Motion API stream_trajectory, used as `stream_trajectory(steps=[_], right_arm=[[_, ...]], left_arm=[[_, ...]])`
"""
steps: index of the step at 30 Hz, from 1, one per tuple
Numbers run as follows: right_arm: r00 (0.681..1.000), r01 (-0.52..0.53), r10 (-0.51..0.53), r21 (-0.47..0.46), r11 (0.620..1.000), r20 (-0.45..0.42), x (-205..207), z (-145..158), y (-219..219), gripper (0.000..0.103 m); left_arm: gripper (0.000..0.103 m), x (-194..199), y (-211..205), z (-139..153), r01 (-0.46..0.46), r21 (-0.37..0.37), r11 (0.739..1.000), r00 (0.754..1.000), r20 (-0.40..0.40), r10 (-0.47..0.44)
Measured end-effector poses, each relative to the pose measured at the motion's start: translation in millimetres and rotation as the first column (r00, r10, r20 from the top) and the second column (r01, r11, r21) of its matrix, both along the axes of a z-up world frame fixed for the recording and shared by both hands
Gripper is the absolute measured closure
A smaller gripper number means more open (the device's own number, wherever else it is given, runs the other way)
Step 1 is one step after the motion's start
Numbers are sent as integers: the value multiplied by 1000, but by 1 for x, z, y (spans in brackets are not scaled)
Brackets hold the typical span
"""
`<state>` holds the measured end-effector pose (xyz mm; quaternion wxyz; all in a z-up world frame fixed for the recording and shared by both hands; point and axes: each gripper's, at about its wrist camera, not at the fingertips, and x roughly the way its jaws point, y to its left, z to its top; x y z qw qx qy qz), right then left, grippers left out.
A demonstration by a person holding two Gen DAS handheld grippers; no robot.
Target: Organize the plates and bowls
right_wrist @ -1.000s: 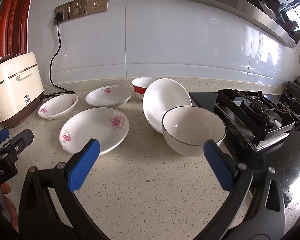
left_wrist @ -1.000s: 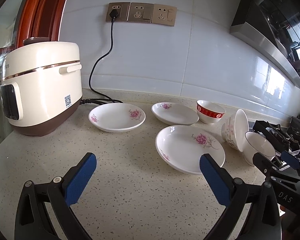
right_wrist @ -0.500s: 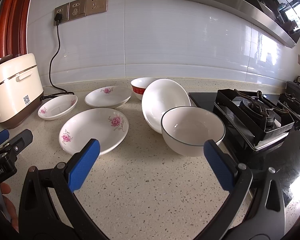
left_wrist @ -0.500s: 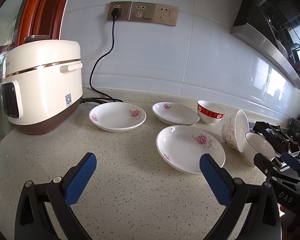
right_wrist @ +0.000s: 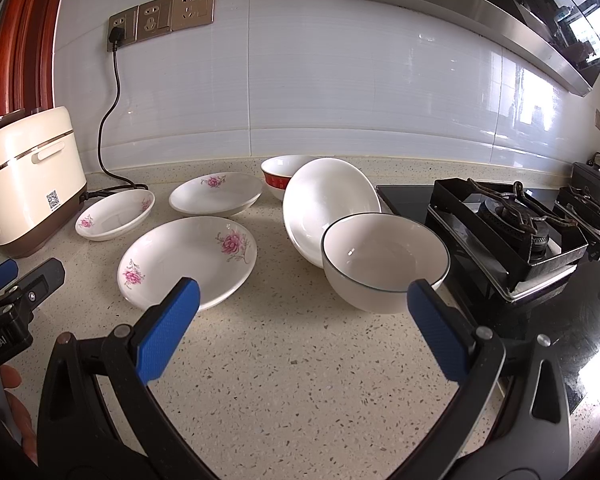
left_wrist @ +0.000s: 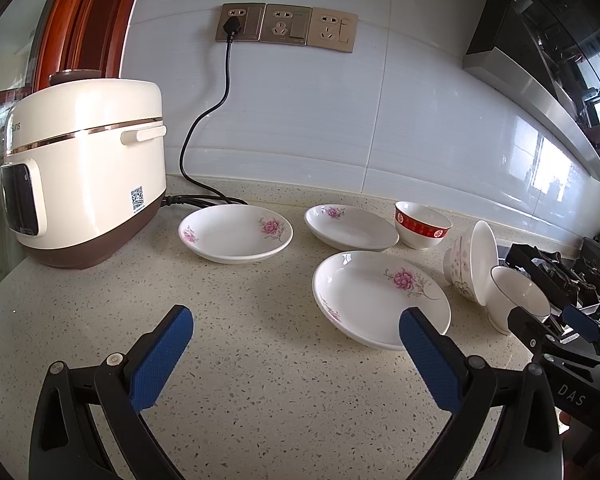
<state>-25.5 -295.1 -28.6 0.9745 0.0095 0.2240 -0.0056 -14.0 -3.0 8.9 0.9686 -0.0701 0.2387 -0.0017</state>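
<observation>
Plates and bowls sit loose on our speckled countertop (right_wrist: 300, 380): the nearest flowered plate (right_wrist: 188, 258) left of the rimmed bowl (right_wrist: 384, 260). Our right gripper (right_wrist: 303, 308) and left gripper (left_wrist: 296, 340) both hover spread wide, holding nothing. Only our right view shows the tilted bowl's (right_wrist: 330, 204) inside; it half hides the red-banded bowl (left_wrist: 422, 230).
</observation>
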Motion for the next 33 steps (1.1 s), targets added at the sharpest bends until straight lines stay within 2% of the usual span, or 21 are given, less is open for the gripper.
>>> stream_trajectory(steps=[20, 25, 30, 33], right_arm=[[1000, -13, 13, 4, 1000, -11, 3, 1, -1, 0], [996, -57, 61, 74, 996, -60, 13, -2, -3, 0], [977, -132, 159, 187, 973, -139, 25, -9, 1, 0], [963, -174, 219, 257, 951, -159, 36, -1, 5, 0]], left_arm=[[0, 0, 1, 0, -2, 3, 1000, 1000, 1, 2], [0, 1, 5, -2, -11, -21, 1000, 1000, -9, 11], [1, 7, 14, -8, -7, -97, 995, 999, -46, 3], [9, 14, 20, -11, 3, -178, 984, 996, -88, -18]])
